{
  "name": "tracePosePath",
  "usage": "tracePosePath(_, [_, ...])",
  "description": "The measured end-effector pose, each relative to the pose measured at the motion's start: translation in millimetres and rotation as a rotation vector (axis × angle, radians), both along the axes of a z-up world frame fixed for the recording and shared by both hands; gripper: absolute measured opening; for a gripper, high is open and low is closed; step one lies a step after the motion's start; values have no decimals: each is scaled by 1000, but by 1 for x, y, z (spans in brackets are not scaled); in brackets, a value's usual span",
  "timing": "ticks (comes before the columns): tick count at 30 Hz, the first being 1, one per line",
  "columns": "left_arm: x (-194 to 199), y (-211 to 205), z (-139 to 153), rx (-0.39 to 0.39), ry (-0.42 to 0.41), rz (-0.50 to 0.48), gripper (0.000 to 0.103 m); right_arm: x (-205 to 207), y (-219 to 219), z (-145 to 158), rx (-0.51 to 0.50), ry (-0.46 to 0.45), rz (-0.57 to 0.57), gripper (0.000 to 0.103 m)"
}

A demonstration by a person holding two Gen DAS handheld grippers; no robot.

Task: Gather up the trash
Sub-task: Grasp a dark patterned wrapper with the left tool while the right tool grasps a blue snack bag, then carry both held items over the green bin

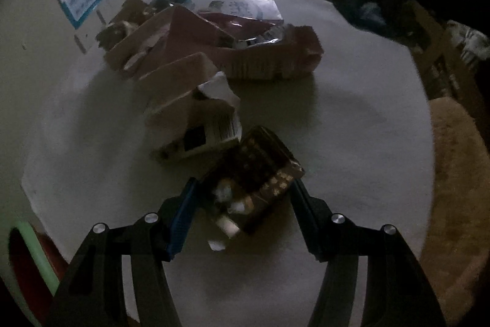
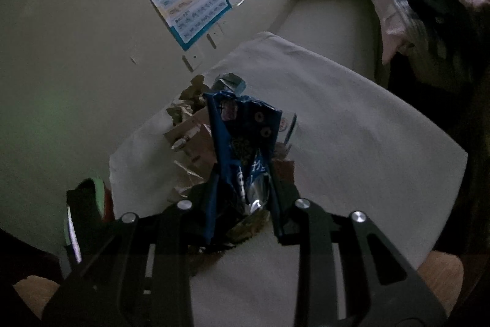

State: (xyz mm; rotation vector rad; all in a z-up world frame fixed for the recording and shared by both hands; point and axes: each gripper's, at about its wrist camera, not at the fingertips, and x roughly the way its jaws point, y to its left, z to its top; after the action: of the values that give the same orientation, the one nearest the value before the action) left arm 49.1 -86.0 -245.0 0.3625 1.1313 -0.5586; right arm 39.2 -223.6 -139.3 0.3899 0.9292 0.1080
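Two views. Left wrist: left gripper [image 1: 242,189] w/ fingers spread either side of dark snack box [image 1: 254,173] on white table [image 1: 352,118]; pads near its edges, contact not clear in blur. Pale carton [image 1: 193,124] just beyond, big cardboard box [image 1: 232,48] of trash further back. Right wrist: right gripper [image 2: 243,192] pinching blue wrapper [image 2: 242,143], held above table, over the trash box. Step, prob.: carrying wrapper to box while lining up next pick. Next: drop wrapper in; squeeze on snack box.

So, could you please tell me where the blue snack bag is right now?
In the right wrist view, the blue snack bag stands upright, pinched between the right gripper's fingers, above the white table, in front of the crumpled wrappers.
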Motion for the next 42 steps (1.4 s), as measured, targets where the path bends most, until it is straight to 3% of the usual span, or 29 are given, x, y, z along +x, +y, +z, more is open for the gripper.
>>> tracePosePath(5, [8,-7,0,-6,-5,1,62,-5,-5,-8,28,16,-11,29])
tracePosePath(7, [7,-10,-2,15,-16,-7,66,-6,-7,-11,42,24,-12,29])
tracePosePath(11, [6,-13,-11,49,-9,-15,63,-7,-7,-16,61,34,-15,29])
tracePosePath(20, [6,21,19,-114,50,89,41,-9,-7,-10,76,22,-16,29])
tracePosePath(29, [-9,62,62,-245,1,202,39,-7,8,2,85,-1,33,29])
tracePosePath(38, [-10,59,68,-200,18,253,39,0,17,-1,122,-17,93,29])
tracePosePath(42, [-16,58,82,-170,-43,300,39,6,17,-5,179,-18,141,29])
